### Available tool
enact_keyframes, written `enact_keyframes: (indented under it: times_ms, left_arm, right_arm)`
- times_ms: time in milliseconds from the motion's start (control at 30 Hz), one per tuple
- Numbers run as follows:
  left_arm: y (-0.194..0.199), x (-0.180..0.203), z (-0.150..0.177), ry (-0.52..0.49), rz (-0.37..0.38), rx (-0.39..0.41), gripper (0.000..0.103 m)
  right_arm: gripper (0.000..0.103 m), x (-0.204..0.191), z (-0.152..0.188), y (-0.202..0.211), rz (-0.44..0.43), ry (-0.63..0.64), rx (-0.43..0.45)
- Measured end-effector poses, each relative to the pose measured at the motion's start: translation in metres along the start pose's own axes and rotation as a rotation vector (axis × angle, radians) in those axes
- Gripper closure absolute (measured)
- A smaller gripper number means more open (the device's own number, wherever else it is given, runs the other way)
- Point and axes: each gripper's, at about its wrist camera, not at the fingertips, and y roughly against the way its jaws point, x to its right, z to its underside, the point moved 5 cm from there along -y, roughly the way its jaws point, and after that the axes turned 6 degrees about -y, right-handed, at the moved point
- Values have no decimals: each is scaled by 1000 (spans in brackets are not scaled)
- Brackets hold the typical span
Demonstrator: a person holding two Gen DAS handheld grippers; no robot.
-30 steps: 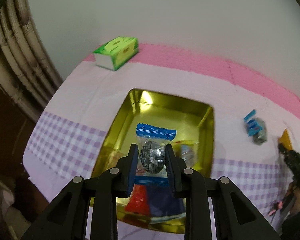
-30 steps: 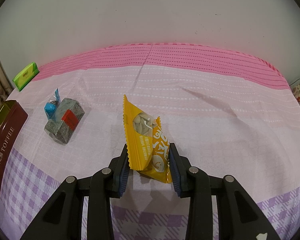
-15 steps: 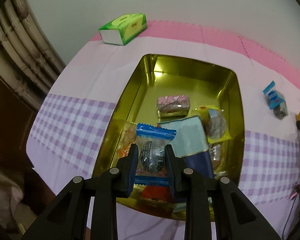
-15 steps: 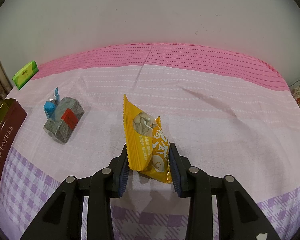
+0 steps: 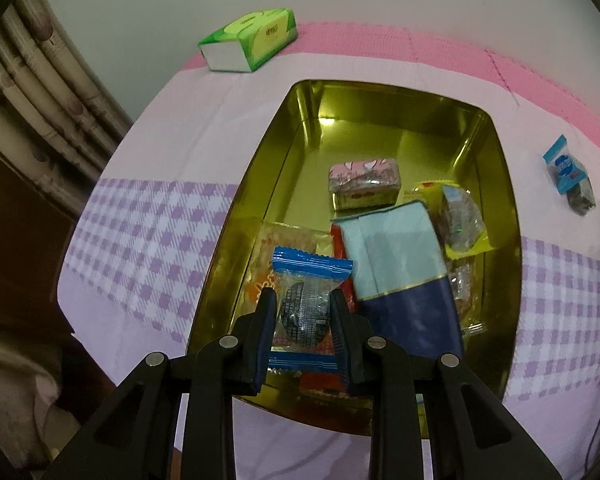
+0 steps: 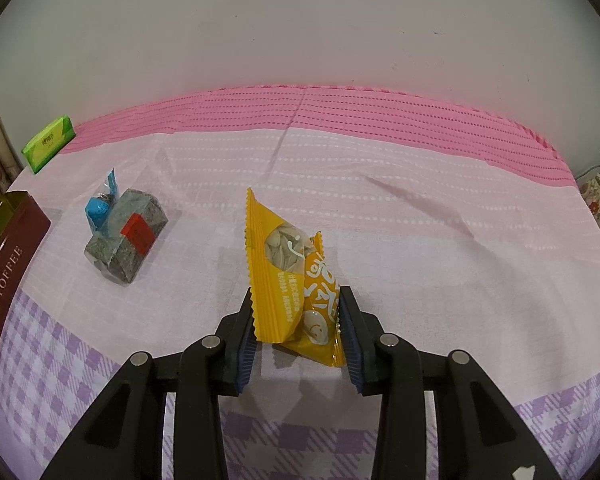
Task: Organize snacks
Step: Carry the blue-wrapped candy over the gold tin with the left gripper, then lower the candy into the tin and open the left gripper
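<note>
The blue-edged snack packet (image 5: pixel 305 312), clear in the middle with a dark round sweet inside, is pinched between the jaws of the left gripper (image 5: pixel 303 312) and hangs over the near end of the gold tin (image 5: pixel 384 92), above an orange wrapper (image 5: pixel 288 240) and a red packet. Deeper in the tin lie a pale blue and navy box (image 5: pixel 404 272), a pink wrapped cake (image 5: pixel 364 184) and a yellow-edged clear bag (image 5: pixel 460 216) by the right wall. The right gripper (image 6: pixel 298 312) pinches two yellow snack packets (image 6: pixel 288 280), which stand upright near the middle of the table with their lower corners on the cloth (image 6: pixel 420 240). To their left, well apart, a grey seeded bar with a red label (image 6: pixel 128 236) lies touching a small blue packet (image 6: pixel 100 204). The tin's dark red side with the word TOFFEE is at the left edge, and a green tissue pack (image 6: pixel 48 142) sits at the far left corner.
</note>
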Motion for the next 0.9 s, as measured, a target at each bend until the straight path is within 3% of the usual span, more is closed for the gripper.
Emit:
enact_keyframes:
  times_ms: [500, 900]
  left_arm:
    - [2, -4, 5, -14, -16, 10, 74]
    - [16, -12, 2, 16, 13, 45, 74]
  right_arm:
    - [68, -3, 1, 0, 16, 10, 0]
    - [67, -4, 1, 0, 22, 13, 0]
